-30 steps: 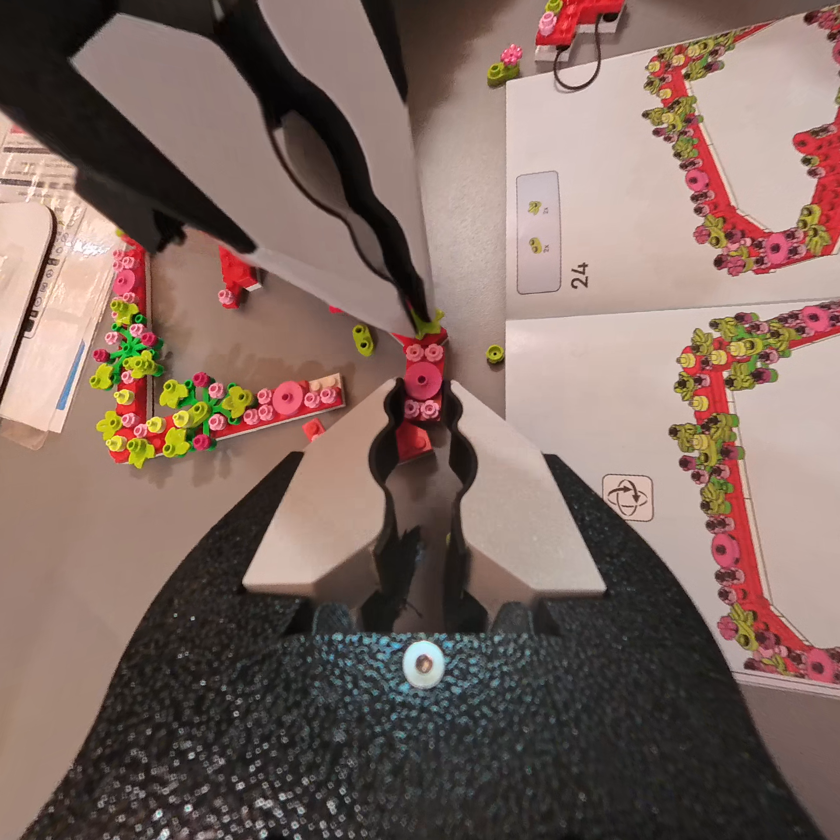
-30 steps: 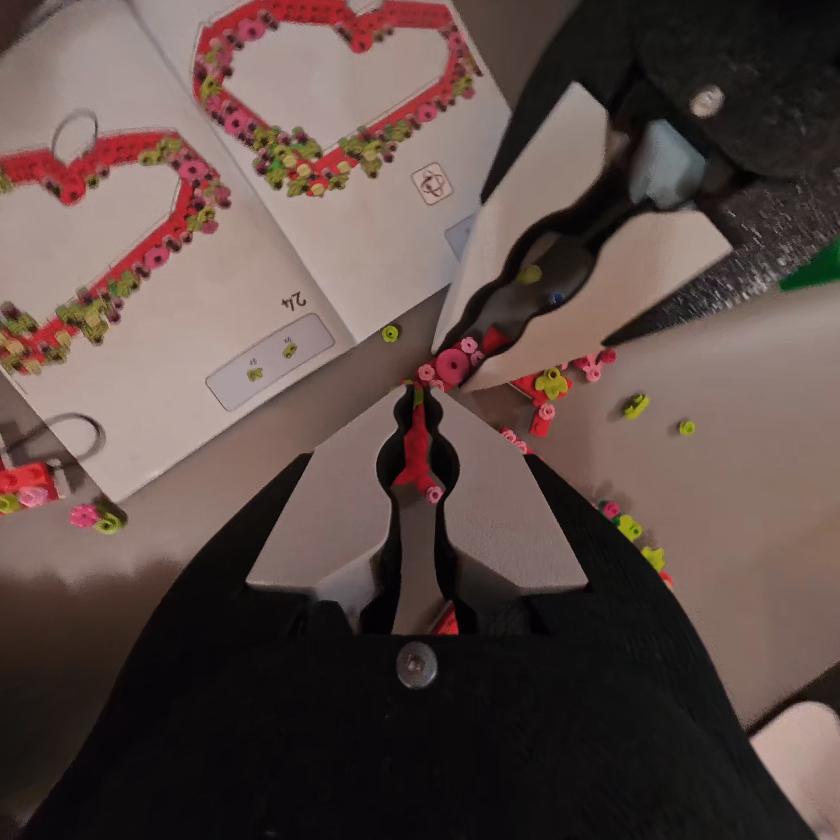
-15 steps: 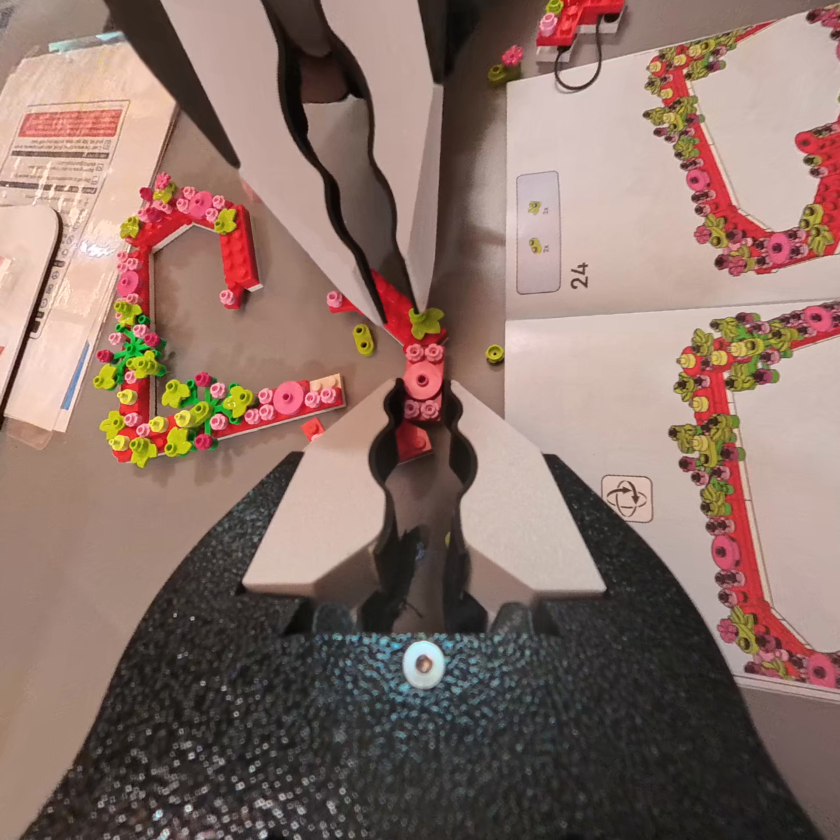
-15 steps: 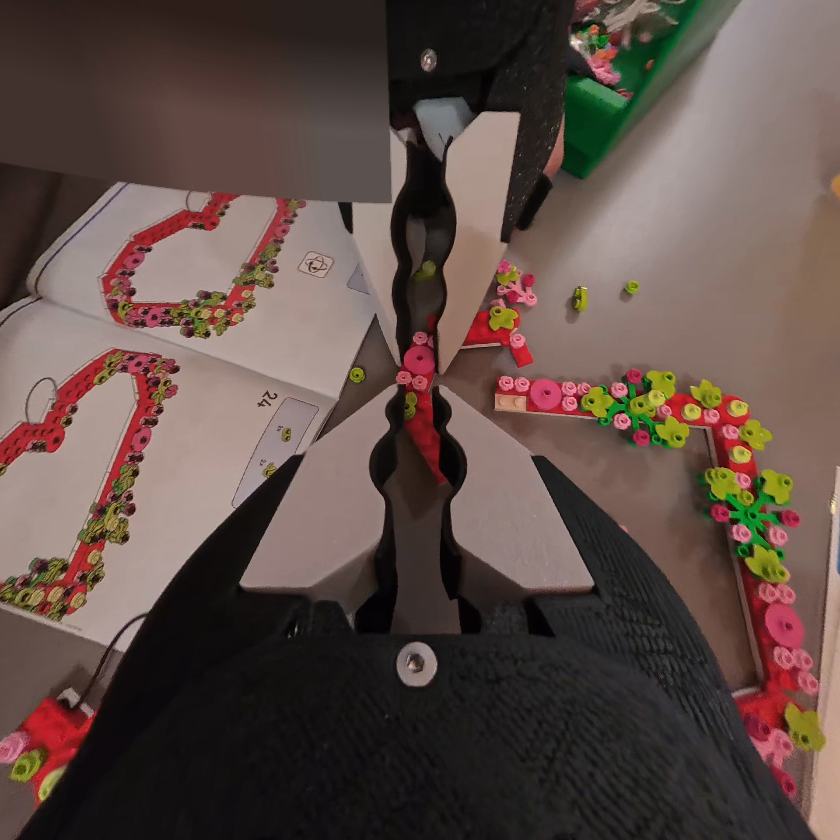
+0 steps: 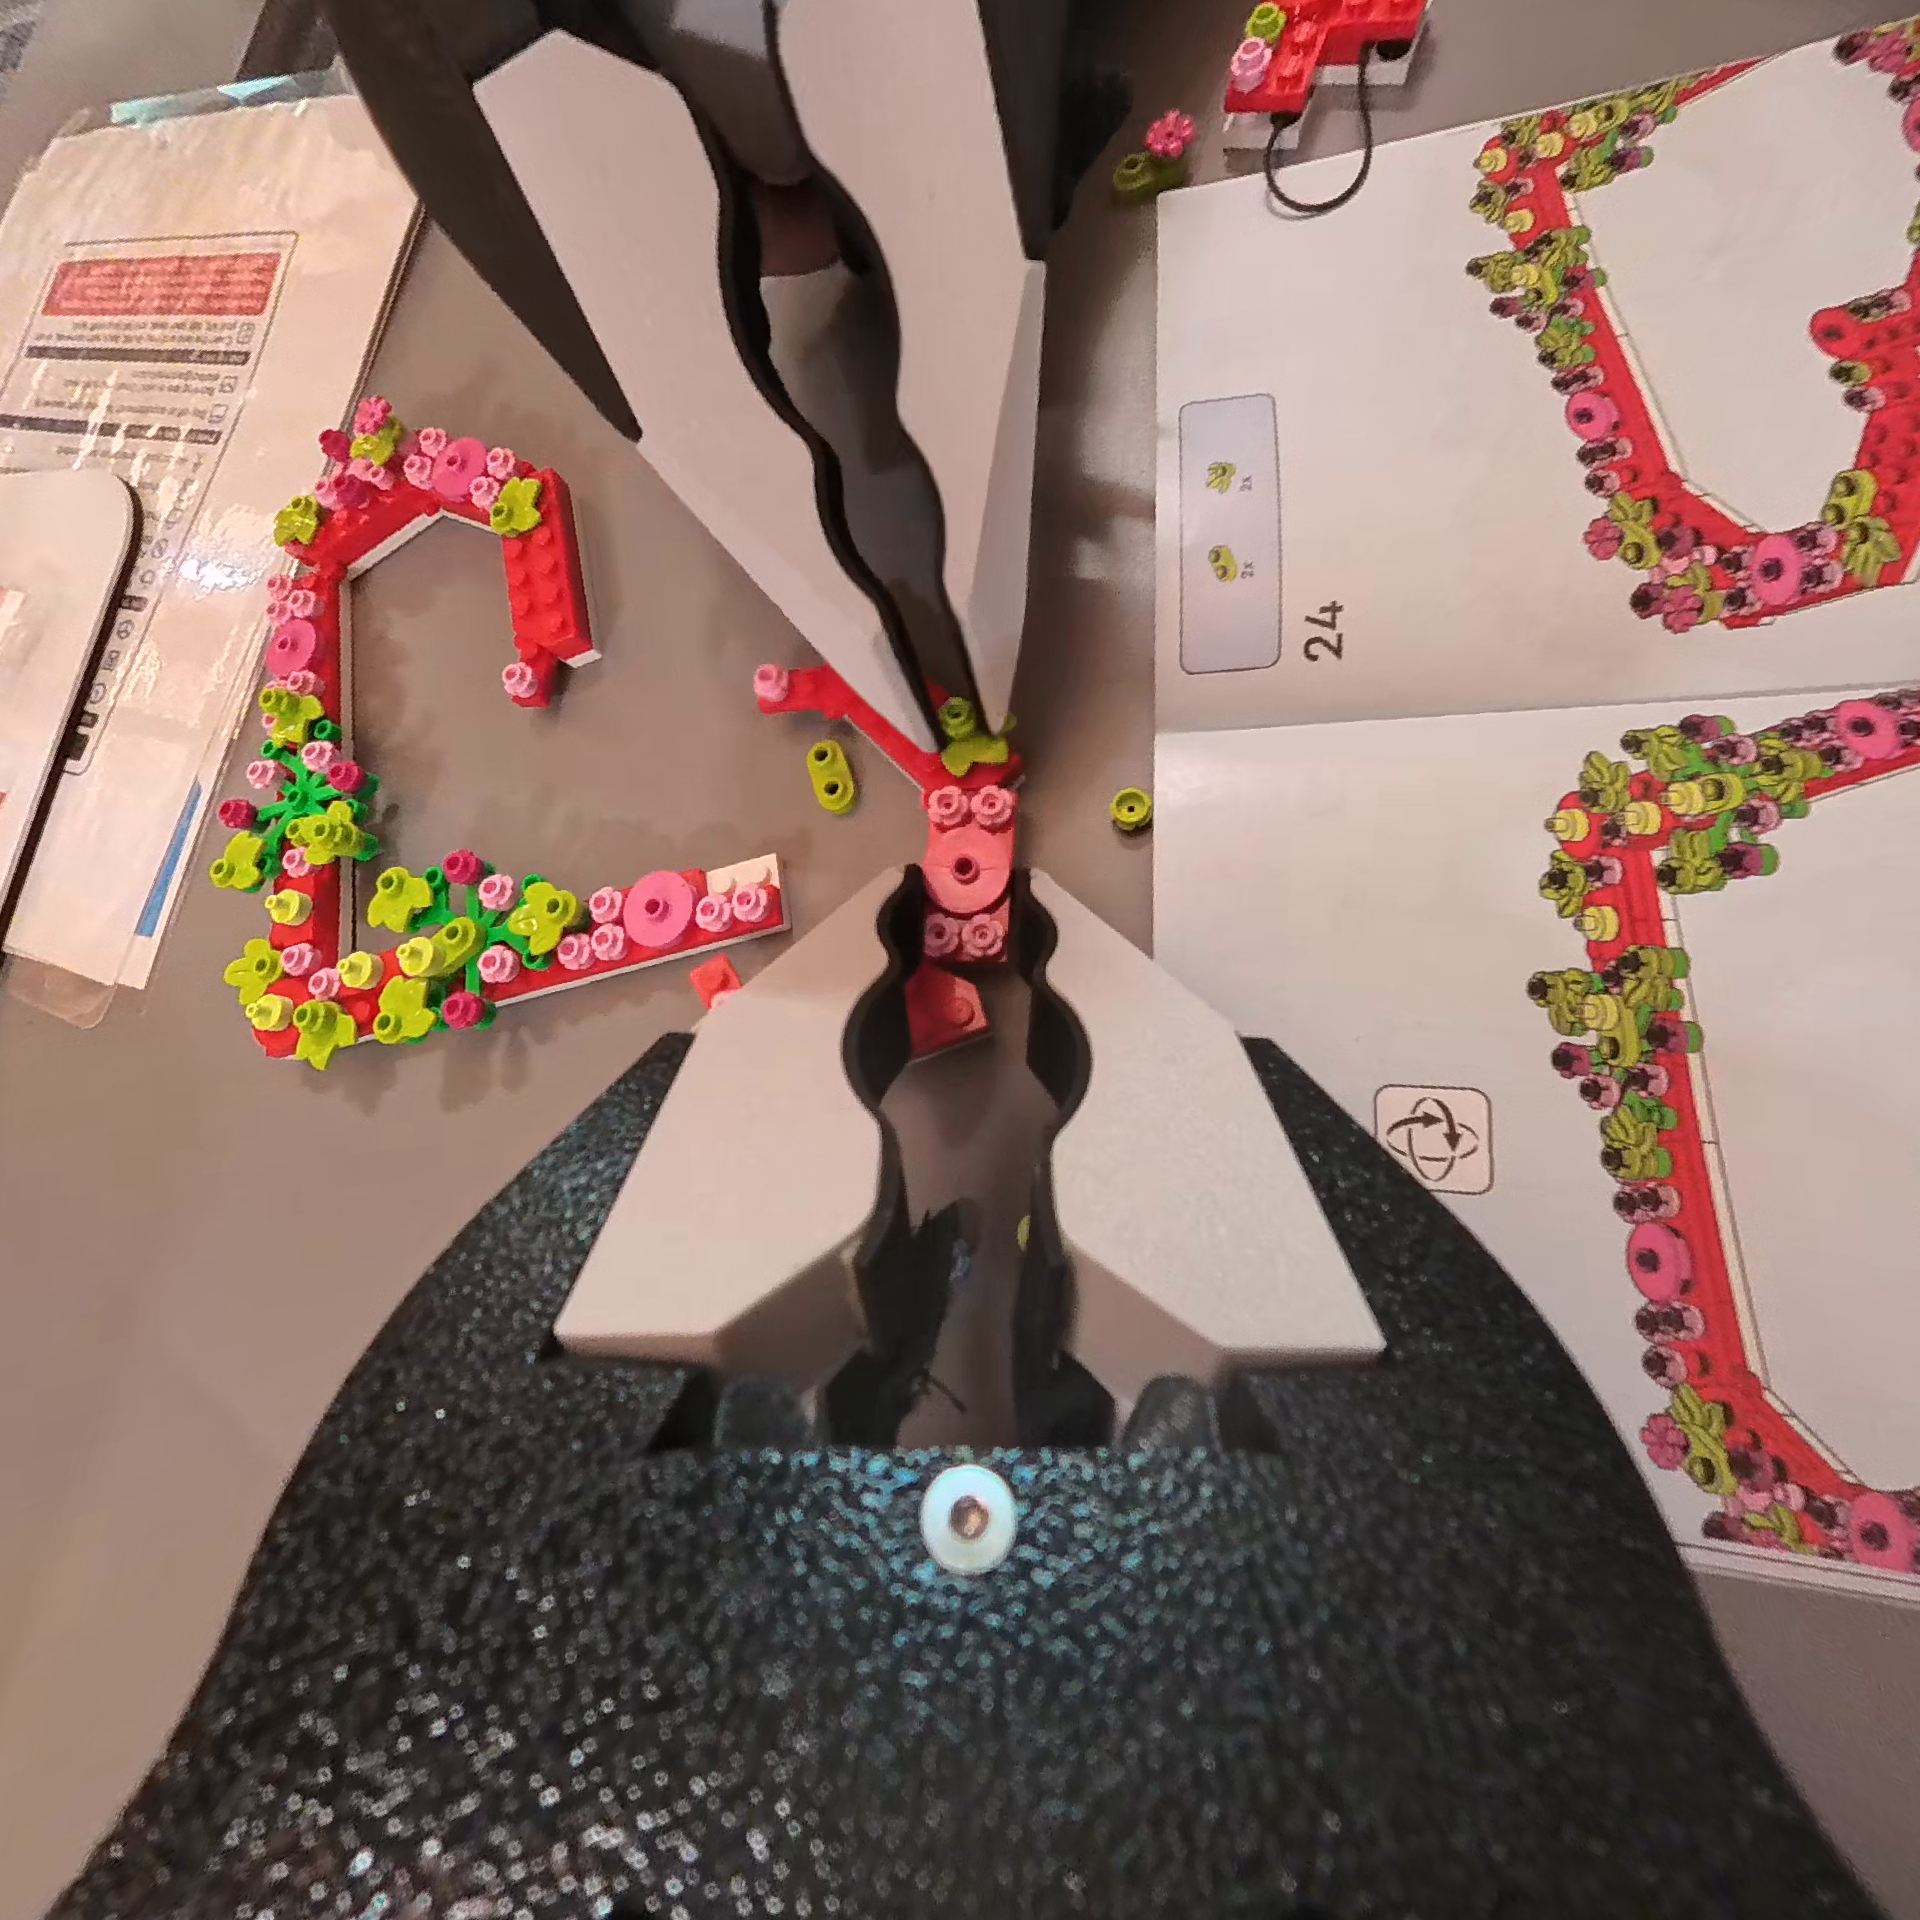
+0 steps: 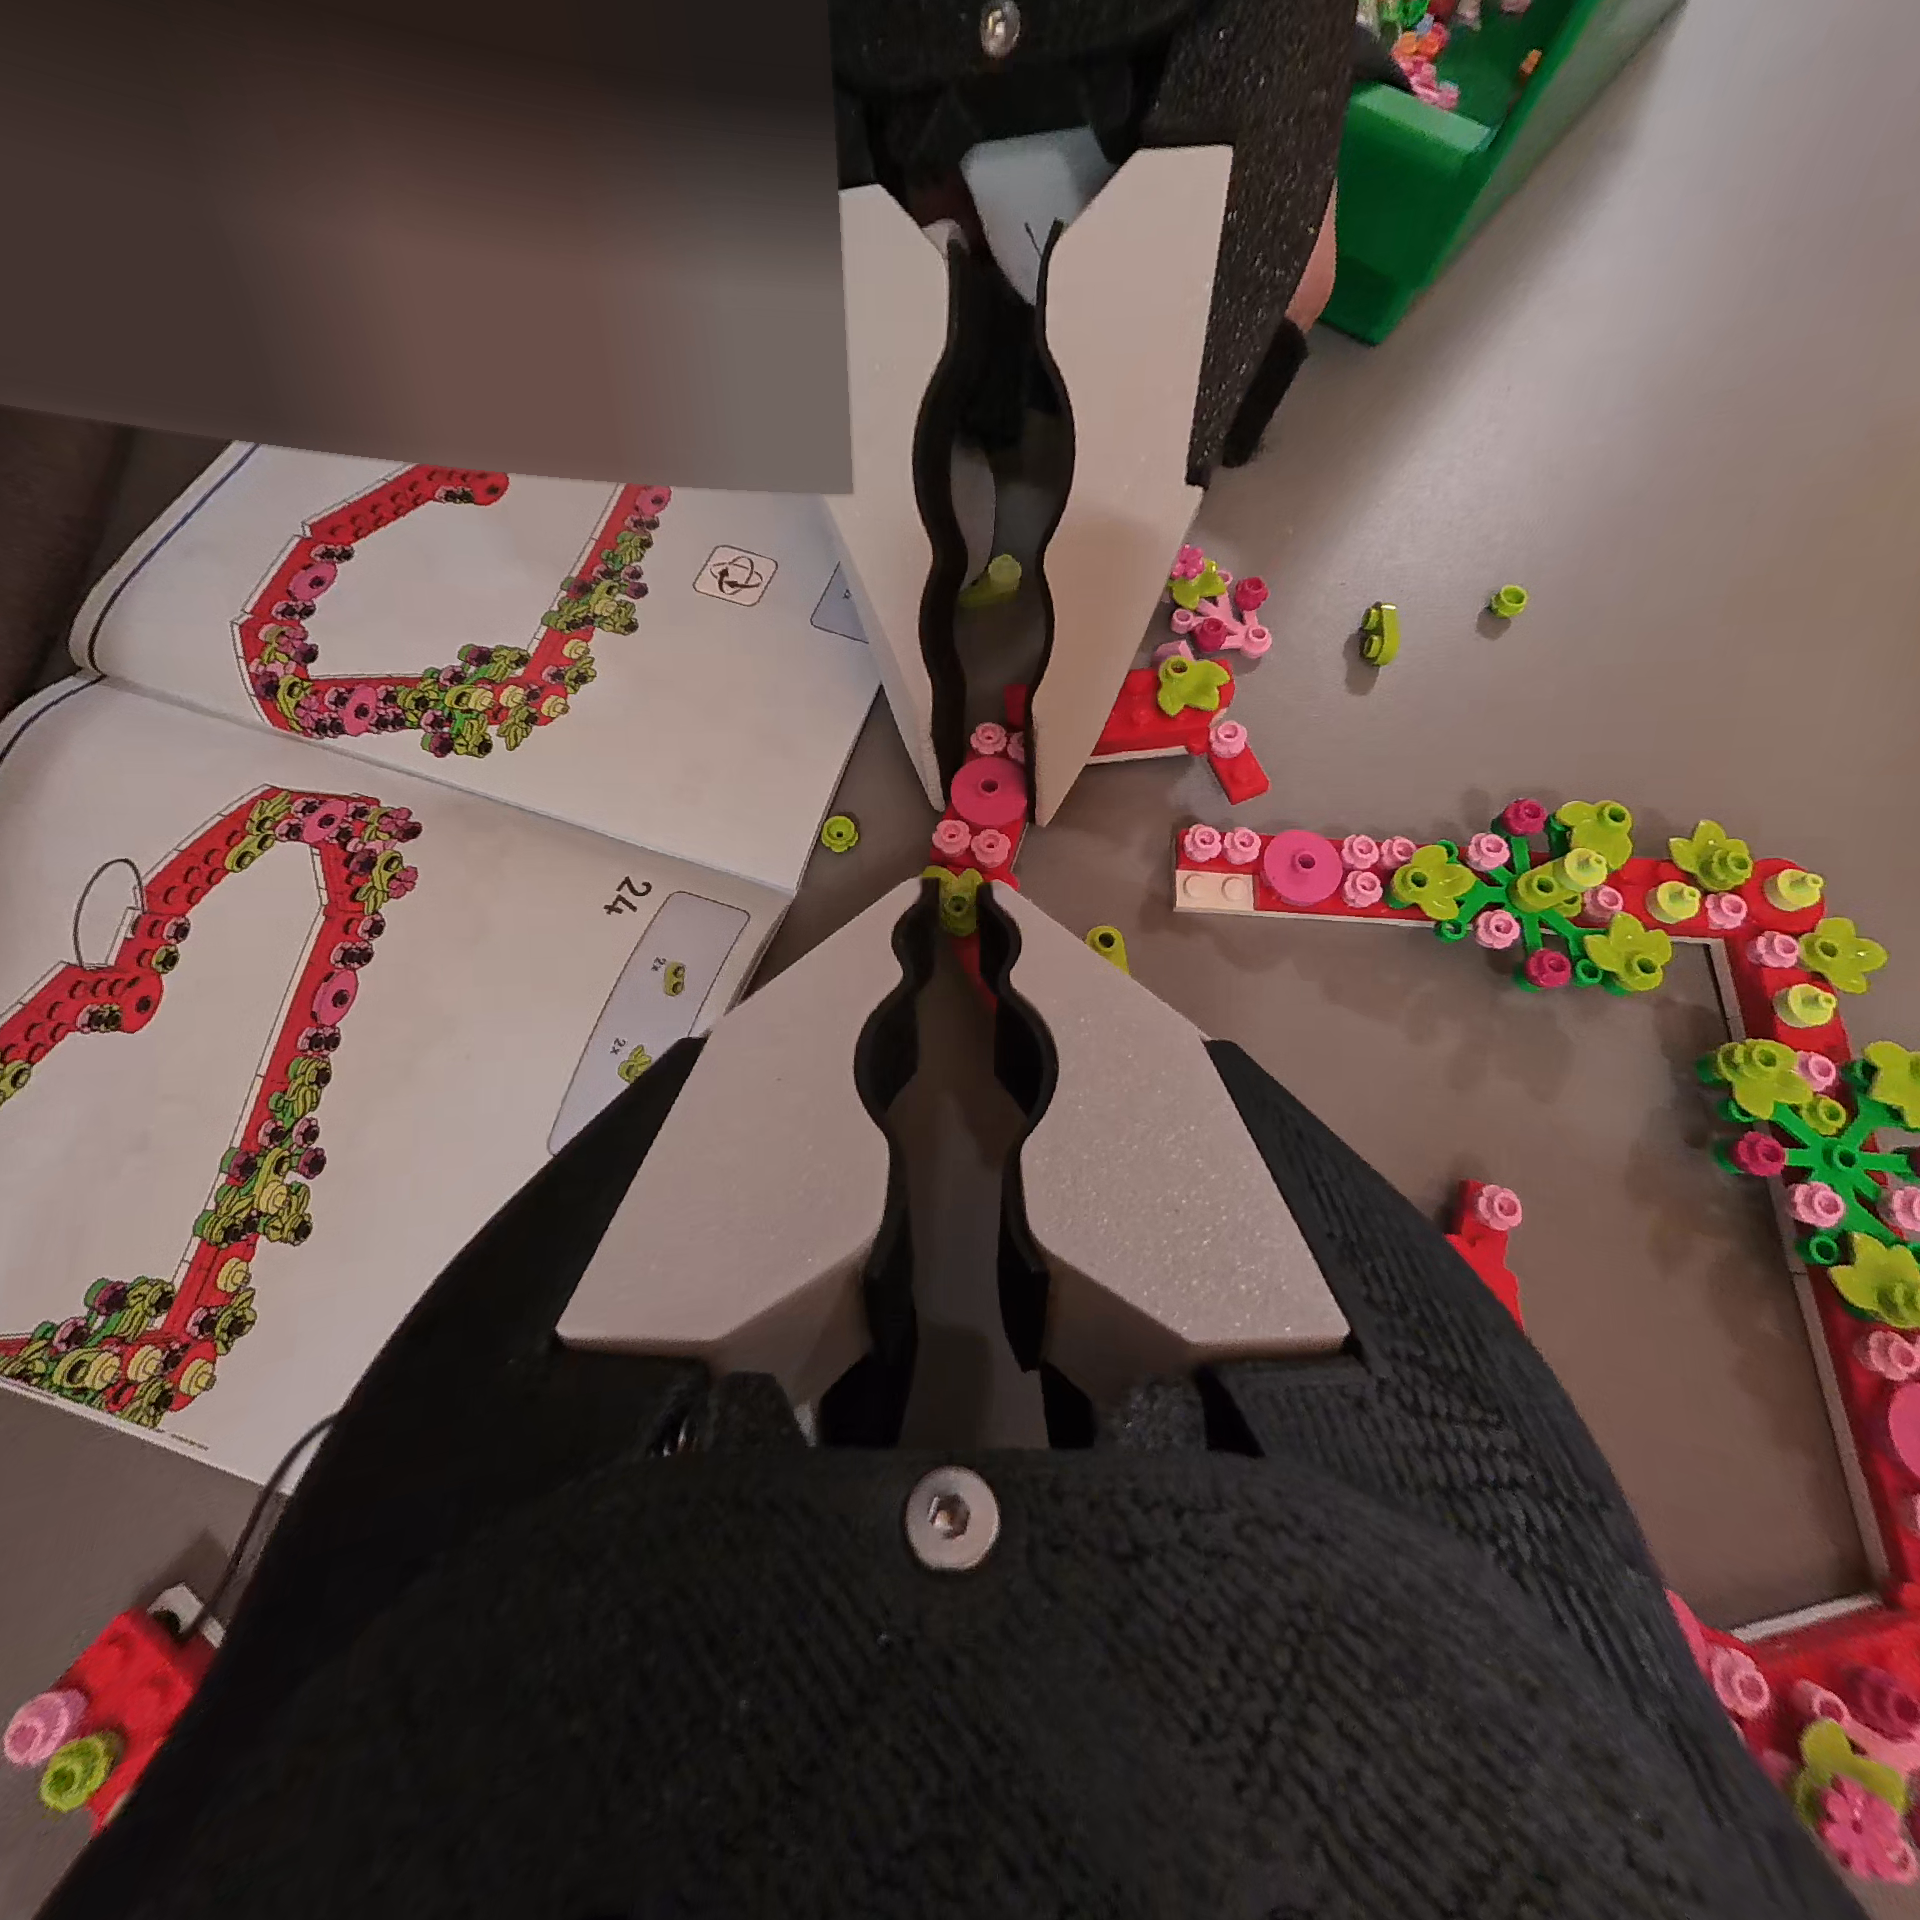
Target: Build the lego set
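Dead centre in the left wrist view sits the red strip (image 5: pixel 966 883), pink flowers along its top, lying on the grey surface (image 5: pixel 208 1195). The left gripper (image 5: pixel 966 899) comes up from the bottom of the frame, jaws closed on the strip's near end. From the top of the frame the right gripper (image 5: pixel 961 717) points down at the strip's far end, jaws nearly together, pinching a lime leaf (image 5: pixel 971 743) that sits right there on the red.

To the left lies the half-built frame (image 5: pixel 343 831), an angular red run thick with lime and green leaves. Loose lime bits (image 5: pixel 831 774) lie just beside the strip, one more (image 5: pixel 1130 805) at the booklet's edge. The open booklet (image 5: pixel 1455 935) fills the right side, a small red piece with a black cord (image 5: pixel 1309 62) above it. Papers (image 5: pixel 135 416) sit at far left.

In the right wrist view, a green bin (image 6: pixel 1423 156) sits at upper right.
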{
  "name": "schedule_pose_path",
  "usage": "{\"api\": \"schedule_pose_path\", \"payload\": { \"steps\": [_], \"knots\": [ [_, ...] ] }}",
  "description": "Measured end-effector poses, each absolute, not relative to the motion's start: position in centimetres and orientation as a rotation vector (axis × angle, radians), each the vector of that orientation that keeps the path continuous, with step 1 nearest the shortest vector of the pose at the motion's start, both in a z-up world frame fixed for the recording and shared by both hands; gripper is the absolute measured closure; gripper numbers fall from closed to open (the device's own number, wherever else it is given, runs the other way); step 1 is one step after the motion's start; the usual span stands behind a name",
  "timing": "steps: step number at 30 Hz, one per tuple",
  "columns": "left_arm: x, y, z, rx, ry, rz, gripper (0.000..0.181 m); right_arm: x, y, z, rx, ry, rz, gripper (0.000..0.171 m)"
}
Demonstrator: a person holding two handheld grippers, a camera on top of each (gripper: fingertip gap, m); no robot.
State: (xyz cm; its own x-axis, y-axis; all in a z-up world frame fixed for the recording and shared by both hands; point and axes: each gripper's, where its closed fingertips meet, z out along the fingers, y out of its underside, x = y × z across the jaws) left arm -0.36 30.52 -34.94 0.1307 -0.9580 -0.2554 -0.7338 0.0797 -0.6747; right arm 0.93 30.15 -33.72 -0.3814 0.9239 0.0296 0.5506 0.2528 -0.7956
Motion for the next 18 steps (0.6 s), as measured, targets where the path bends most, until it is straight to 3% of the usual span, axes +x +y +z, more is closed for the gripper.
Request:
{"api": "schedule_pose_path", "payload": {
  "steps": [1, 18],
  "knots": [
    [-0.35, 30.53, -34.93, -1.702, 1.652, -0.402, 0.165, 0.97, 30.17, -33.75, -1.328, -2.039, 0.988, 0.166],
    [-0.36, 30.56, -34.96, -1.714, 1.649, -0.434, 0.166, 1.15, 30.03, -33.88, -0.988, -2.435, 1.021, 0.167]
  ]
}}
